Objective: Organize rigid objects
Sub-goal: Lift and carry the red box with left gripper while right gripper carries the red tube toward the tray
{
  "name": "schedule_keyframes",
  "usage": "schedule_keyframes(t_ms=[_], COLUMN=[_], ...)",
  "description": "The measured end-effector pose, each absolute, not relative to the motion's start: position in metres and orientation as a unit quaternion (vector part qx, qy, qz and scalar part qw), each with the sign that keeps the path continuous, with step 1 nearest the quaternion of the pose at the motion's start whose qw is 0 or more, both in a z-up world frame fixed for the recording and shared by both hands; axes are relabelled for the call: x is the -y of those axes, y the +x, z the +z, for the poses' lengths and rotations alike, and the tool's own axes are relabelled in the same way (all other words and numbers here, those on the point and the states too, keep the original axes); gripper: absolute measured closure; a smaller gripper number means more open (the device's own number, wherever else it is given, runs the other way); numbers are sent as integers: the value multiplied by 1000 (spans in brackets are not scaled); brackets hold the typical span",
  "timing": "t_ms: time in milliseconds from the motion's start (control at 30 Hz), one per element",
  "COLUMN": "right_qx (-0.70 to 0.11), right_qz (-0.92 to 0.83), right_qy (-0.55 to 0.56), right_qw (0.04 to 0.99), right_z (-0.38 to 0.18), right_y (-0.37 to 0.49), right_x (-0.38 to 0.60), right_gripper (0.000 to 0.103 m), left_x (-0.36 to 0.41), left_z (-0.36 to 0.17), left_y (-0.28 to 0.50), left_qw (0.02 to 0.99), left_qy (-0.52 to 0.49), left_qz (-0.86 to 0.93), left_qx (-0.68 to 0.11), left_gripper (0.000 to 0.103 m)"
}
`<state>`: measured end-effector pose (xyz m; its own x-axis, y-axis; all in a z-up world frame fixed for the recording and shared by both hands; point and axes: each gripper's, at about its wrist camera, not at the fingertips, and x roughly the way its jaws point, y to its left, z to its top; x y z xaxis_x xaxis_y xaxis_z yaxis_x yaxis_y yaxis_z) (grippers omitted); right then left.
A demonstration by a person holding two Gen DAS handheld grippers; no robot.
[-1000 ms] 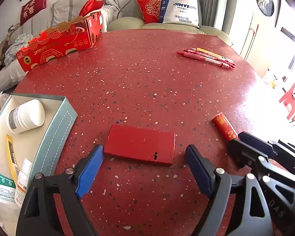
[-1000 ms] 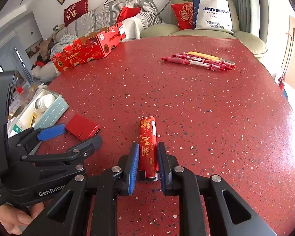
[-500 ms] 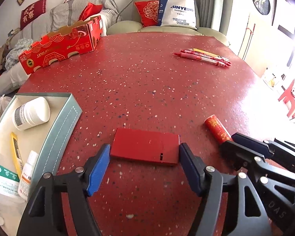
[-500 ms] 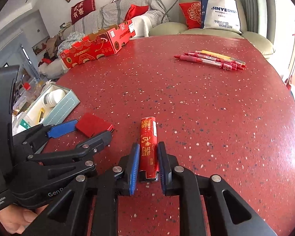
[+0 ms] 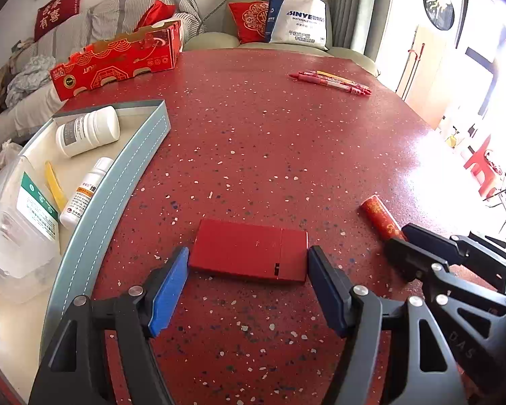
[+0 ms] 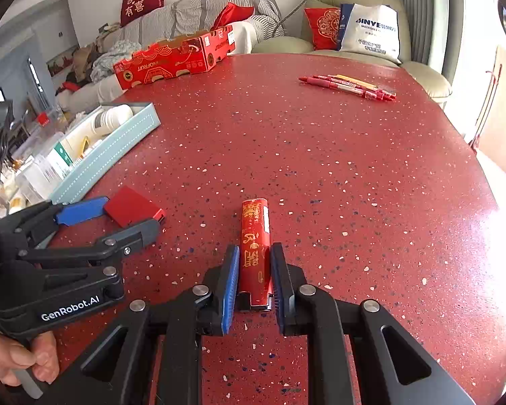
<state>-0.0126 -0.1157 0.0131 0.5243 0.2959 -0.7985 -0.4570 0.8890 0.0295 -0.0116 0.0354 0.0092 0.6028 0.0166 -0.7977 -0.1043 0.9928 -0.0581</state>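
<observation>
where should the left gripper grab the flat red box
Grip the red box across its two short ends, coming in low from the near side. It lies flat on the table with a long edge facing the left gripper, whose open jaws already flank those ends. It looks too thin to pinch well by its faces.

Box (image 5: 249,251) lies right of tray (image 5: 118,182); tube (image 5: 381,217) farther right.

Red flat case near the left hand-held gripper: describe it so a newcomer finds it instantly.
On the red speckled table, just right of the grey tray, the case lies between the open left hand-held gripper fingers. It is flat, rectangular and plain red; the neighbouring tube is round and patterned.
</observation>
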Motion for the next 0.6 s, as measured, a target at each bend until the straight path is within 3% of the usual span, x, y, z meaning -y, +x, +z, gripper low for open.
schedule_keyframes(t_ms=[600], right_qx=[-432], right_qz=[207], right_qy=[-110], right_qw=[871], right_z=[11], right_y=[-16], right_x=[106], right_gripper=[83], left_x=[-42], left_z=[9], left_y=[-16], left_qw=[896], left_qy=[-64], left_qz=[38], left_qx=[-438], left_gripper=[29])
